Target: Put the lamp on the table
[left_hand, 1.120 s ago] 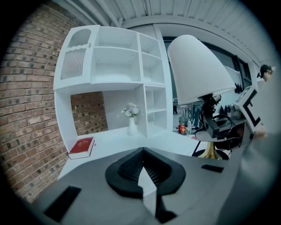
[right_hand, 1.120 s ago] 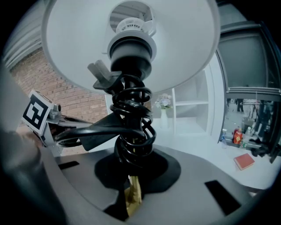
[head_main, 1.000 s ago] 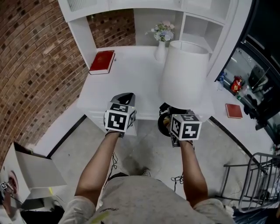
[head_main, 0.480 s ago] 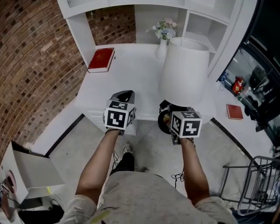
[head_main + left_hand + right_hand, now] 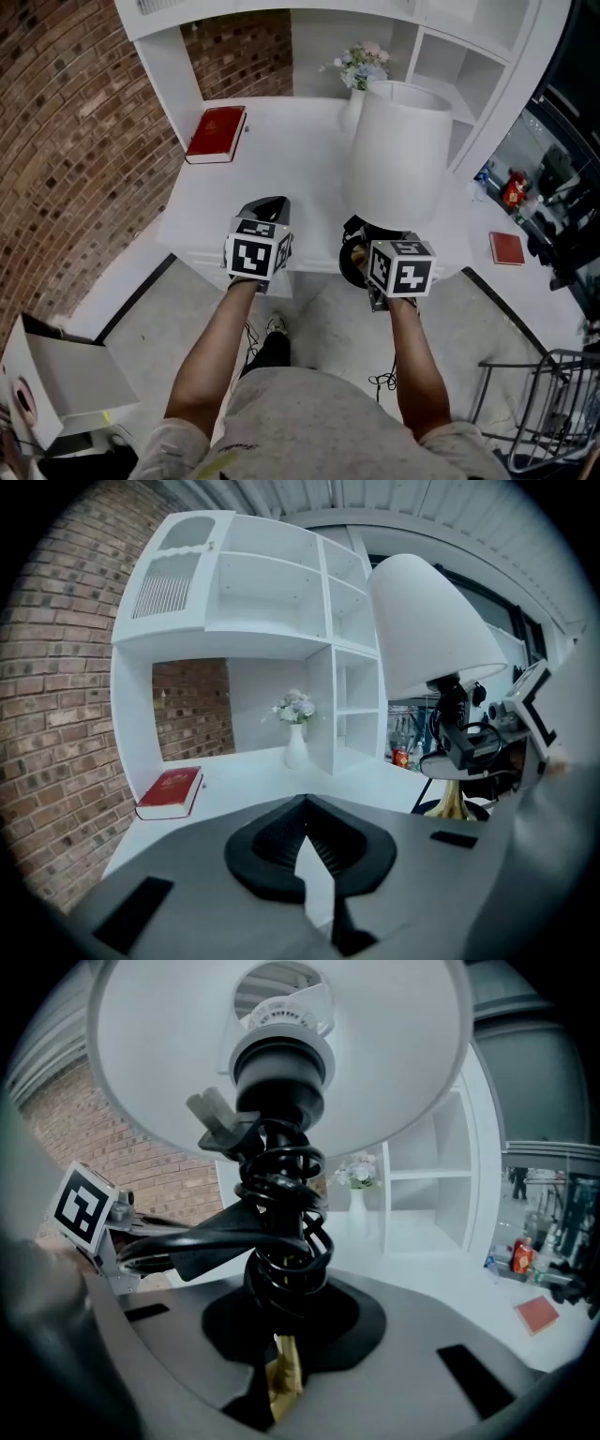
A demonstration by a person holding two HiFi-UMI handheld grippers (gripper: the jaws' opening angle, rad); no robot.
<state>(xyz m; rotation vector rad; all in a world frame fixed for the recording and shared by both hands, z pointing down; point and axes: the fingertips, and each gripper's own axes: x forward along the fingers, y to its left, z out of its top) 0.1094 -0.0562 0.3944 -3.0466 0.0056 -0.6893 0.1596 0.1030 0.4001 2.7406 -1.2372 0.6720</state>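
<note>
The lamp has a large white shade point(image 5: 398, 150), a brass stem point(image 5: 284, 1372) wrapped in coiled black cord point(image 5: 281, 1241), and a black base point(image 5: 354, 255). My right gripper point(image 5: 370, 246) is shut on the stem just above the base and holds the lamp upright at the front edge of the white table point(image 5: 281, 169). In the right gripper view the right gripper point(image 5: 281, 1335) looks up under the shade point(image 5: 281, 1044). My left gripper point(image 5: 269, 204) hovers to the lamp's left over the table edge, jaws together and holding nothing. The left gripper view shows the left gripper point(image 5: 305, 803) with the lamp on its right.
A red book point(image 5: 216, 134) lies at the table's back left. A vase of flowers point(image 5: 361, 80) stands behind the shade, under white shelving point(image 5: 450, 56). Brick wall on the left. Another red book point(image 5: 507, 248) lies on the right counter, a wire cart point(image 5: 553, 394) stands lower right, a box point(image 5: 66, 375) lower left.
The view has shifted a little and the table edge sits slightly nearer. The person's foot has stepped forward. Both grippers and the lamp keep the same hold and spacing.
</note>
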